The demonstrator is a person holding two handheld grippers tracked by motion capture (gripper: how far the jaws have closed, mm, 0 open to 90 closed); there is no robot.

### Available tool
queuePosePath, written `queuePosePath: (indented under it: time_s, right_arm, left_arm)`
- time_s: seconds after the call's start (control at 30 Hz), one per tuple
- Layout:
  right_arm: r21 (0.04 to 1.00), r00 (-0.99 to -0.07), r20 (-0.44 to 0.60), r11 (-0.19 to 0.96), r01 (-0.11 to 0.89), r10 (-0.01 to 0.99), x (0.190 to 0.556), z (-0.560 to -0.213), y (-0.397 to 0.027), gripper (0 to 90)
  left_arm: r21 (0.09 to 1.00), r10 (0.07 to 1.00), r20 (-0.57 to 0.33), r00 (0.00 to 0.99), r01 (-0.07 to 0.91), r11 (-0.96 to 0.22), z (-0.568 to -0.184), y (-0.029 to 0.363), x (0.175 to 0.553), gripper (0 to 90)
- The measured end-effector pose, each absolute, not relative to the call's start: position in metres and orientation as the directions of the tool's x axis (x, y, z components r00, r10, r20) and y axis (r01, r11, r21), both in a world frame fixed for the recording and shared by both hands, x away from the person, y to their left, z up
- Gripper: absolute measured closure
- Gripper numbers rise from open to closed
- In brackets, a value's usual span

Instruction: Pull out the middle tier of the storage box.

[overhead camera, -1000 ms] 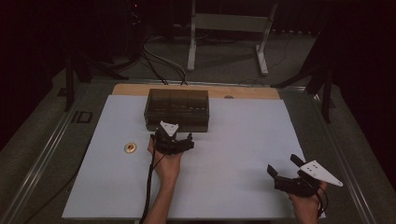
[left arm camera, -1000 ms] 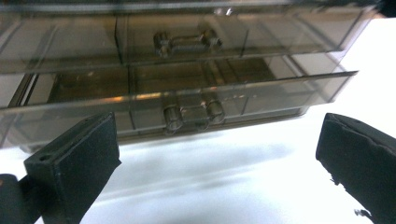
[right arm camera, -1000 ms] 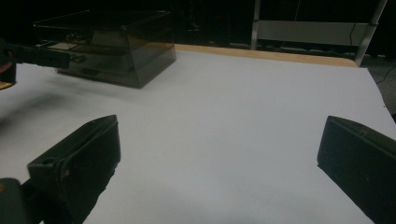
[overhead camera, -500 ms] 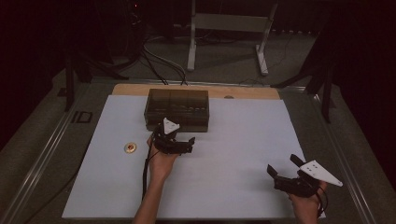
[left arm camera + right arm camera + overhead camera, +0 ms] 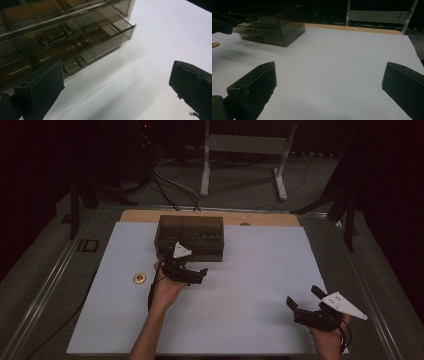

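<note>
L tool wide, empty | just ahead: smoked drawer box, drawer ajar | R tool wide, empty, well apart

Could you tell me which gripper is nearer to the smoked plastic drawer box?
Left. The left gripper hovers open just in front of the drawer box; the right gripper is far off by the sheet's near right corner.
</note>
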State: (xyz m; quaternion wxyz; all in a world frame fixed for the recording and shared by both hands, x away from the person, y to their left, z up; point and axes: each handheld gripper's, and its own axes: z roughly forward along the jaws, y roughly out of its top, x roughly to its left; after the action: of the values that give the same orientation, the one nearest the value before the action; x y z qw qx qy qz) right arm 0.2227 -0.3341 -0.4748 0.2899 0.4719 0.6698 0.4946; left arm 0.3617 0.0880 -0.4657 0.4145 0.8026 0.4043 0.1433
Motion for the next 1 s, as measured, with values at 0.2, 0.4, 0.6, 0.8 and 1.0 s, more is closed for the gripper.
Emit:
queuePosePath:
  time_s: [0.2, 0.4, 0.6, 0.8, 1.0]
  right_arm:
    - [0.936, -0.384, 0.078, 0.065, 0.346, 0.920, 0.223, -0.475, -0.334, 0.0]
    - [0.936, -0.383, 0.078, 0.066, 0.347, 0.920, 0.223, -0.475, -0.334, 0.0]
    - [0.934, -0.381, 0.080, 0.064, 0.351, 0.921, 0.223, -0.475, -0.334, 0.0]
    - [0.935, -0.382, 0.080, 0.064, 0.350, 0.921, 0.223, -0.475, -0.334, 0.0]
    - [0.935, -0.382, 0.081, 0.063, 0.350, 0.921, 0.223, -0.475, -0.335, 0.0]
  left_arm:
    - [0.773, 0.714, -0.088, 0.695, 0.500, -0.391, -0.461, 0.088, 0.368, 0.9]
    - [0.774, 0.647, -0.115, 0.754, 0.477, -0.417, -0.459, 0.090, 0.376, 0.9]
    - [0.785, 0.594, -0.079, 0.801, 0.417, -0.458, -0.459, 0.091, 0.380, 0.9]
    - [0.783, 0.576, -0.026, 0.817, 0.375, -0.497, -0.460, 0.094, 0.386, 0.9]
    - [0.761, 0.583, 0.000, 0.812, 0.378, -0.527, -0.461, 0.101, 0.393, 0.9]
